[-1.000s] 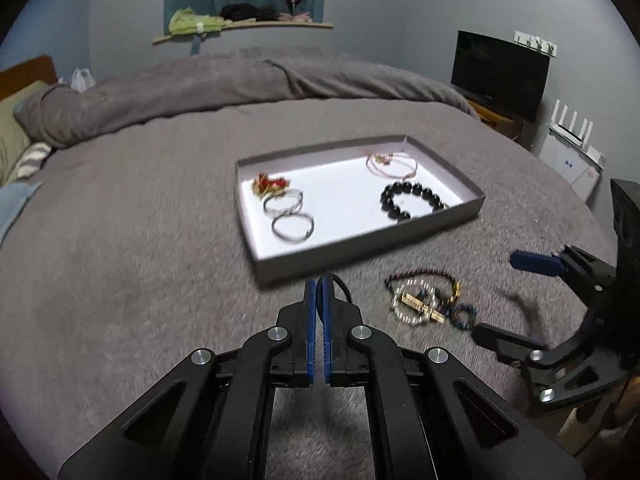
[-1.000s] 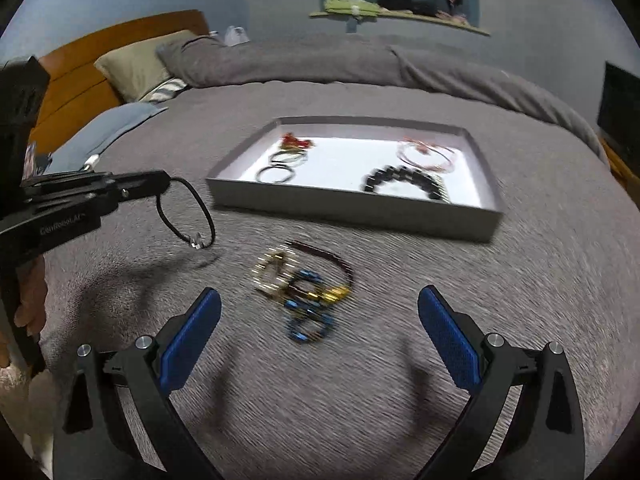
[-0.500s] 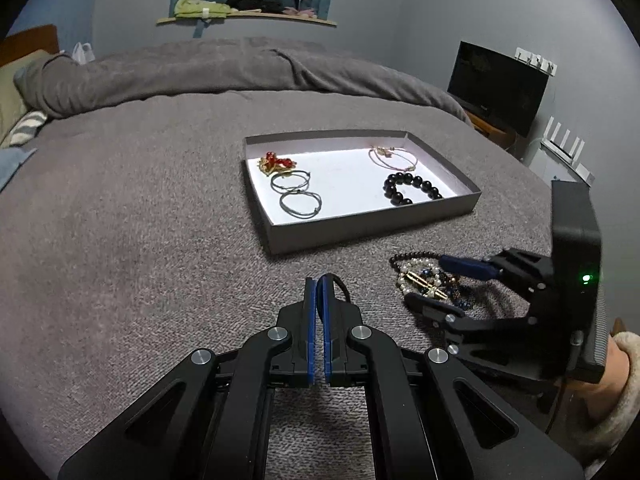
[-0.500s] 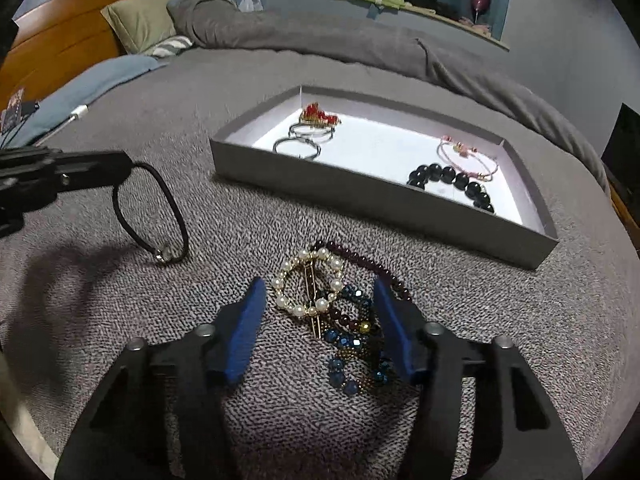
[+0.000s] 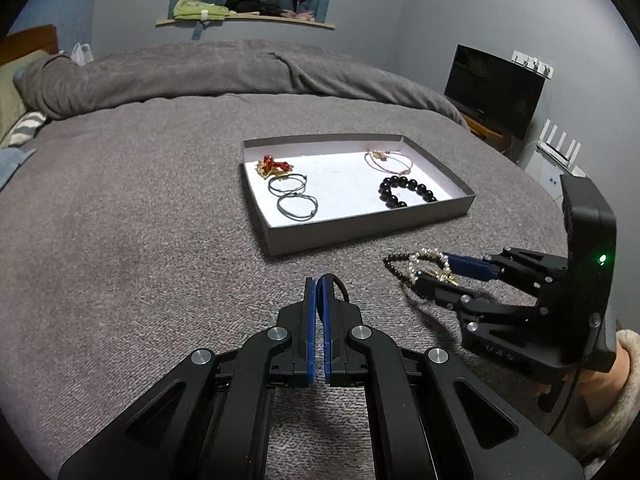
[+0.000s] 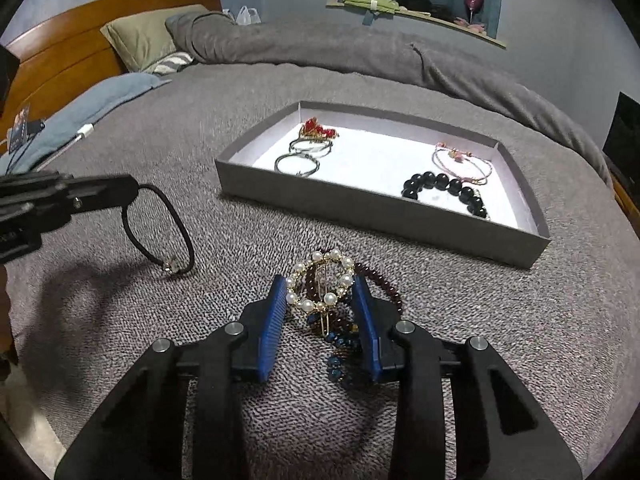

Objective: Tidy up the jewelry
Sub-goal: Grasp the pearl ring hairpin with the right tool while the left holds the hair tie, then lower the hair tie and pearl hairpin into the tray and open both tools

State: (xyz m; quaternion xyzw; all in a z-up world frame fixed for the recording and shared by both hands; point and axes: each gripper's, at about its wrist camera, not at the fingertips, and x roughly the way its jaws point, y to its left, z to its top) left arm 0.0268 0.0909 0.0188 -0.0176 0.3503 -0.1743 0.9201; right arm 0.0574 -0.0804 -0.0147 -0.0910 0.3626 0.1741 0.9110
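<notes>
Left gripper (image 5: 316, 284) pointing downward, jaws staying pressed together, right gripper (image 6: 320, 292) angling down, jaws having just been closing, part-way narrowed, beads lying between them

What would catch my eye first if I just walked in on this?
Probably the grey tray on the bed, with bracelets laid out on its white floor. In front of it, the right gripper has been closing around a pearl ring atop tangled beads, while the left gripper dangles a black hair tie.
</notes>
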